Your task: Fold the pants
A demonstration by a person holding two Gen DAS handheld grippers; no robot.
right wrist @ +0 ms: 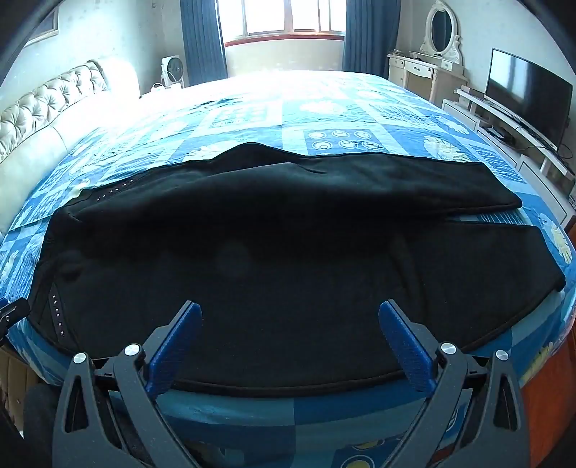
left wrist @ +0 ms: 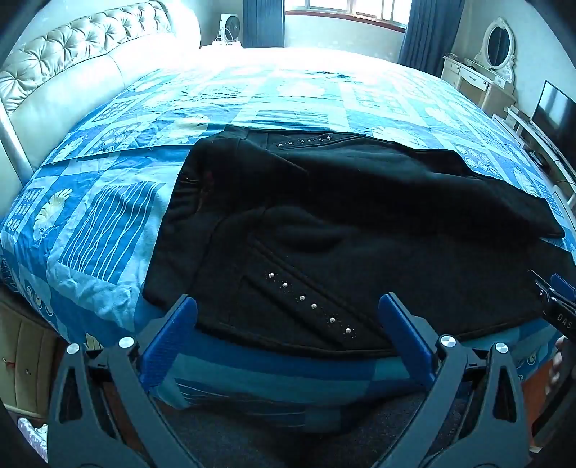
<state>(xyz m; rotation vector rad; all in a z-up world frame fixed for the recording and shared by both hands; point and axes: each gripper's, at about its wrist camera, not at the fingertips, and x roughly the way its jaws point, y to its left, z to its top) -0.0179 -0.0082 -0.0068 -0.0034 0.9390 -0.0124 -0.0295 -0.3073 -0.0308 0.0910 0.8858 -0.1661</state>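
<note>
Black pants lie spread along the near edge of the bed, waistband to the left. The left gripper hangs over the studded pocket, the right gripper over the near leg, both with jaws wide apart, gripping nothing. A blue patchwork bedspread covers the bed; a television stands to the right.

Both wrist cameras are looking steeply down from the bed's near edge, close above the pants, facing the far window. The left is covering the waistband end, the right the legs; both are sharing the pants' middle.
</note>
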